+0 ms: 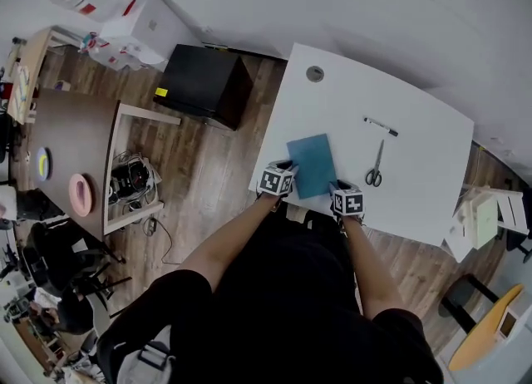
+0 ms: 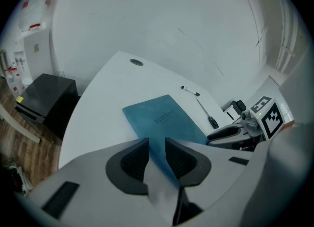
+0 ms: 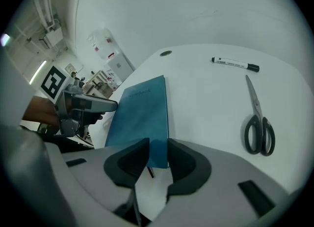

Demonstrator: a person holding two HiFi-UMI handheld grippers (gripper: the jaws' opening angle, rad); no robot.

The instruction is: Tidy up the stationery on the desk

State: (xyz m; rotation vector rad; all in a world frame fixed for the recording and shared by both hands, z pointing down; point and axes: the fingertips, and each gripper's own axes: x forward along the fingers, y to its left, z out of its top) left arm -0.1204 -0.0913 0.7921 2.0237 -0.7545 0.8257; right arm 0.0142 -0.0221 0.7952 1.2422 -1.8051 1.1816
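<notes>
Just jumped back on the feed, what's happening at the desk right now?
A person stands at the near edge of the white desk with a gripper in each hand. The left gripper and the right gripper each have their jaws drawn in narrowly on a near corner of the teal notebook, which lies flat. The marker and the scissors lie untouched to its right.

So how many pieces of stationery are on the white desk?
3. A blue notebook at the near edge, scissors to its right, and a marker beyond the scissors, toward the far edge. None seems hidden.
</notes>
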